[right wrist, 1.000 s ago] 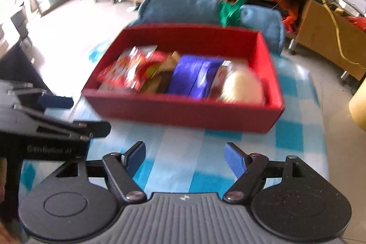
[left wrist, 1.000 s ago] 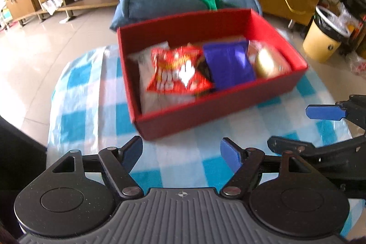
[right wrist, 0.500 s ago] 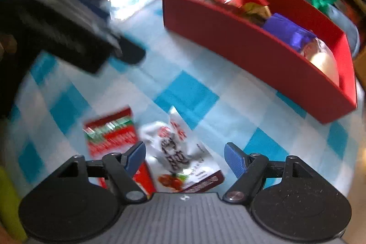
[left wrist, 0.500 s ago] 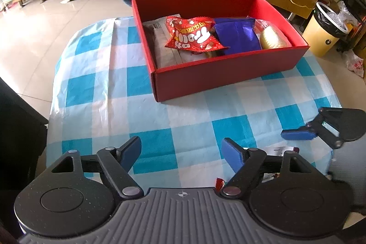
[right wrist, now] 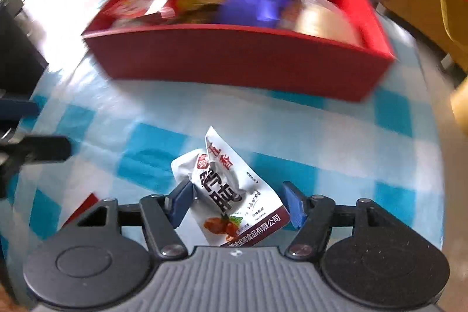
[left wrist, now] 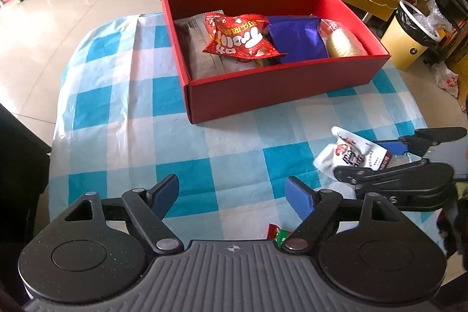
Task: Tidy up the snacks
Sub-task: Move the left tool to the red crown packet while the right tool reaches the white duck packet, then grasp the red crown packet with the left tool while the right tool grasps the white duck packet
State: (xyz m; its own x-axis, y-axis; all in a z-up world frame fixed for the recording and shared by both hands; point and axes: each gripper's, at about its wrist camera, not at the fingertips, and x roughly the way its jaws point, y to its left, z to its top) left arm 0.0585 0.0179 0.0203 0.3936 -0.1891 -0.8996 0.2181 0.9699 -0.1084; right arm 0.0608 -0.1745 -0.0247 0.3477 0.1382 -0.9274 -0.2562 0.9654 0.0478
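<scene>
Your right gripper (right wrist: 237, 202) is spread, w/ the white snack pouch (right wrist: 231, 189) lying between its fingers; the left pad touches the pouch, the right pad is apart from it, so it is not pinched yet. The pouch rests on the checked surface (left wrist: 187, 174), in front of the red box (left wrist: 280, 89), well apart from its near wall. Close slowly on the thick middle of the pouch, not on the thin crinkled corner, then lift before you go over the wall. Your left gripper (left wrist: 232, 192) is also spread and holds nothing. Another red packet (left wrist: 278, 233) lies nearer to you than the pouch, mostly hidden.
</scene>
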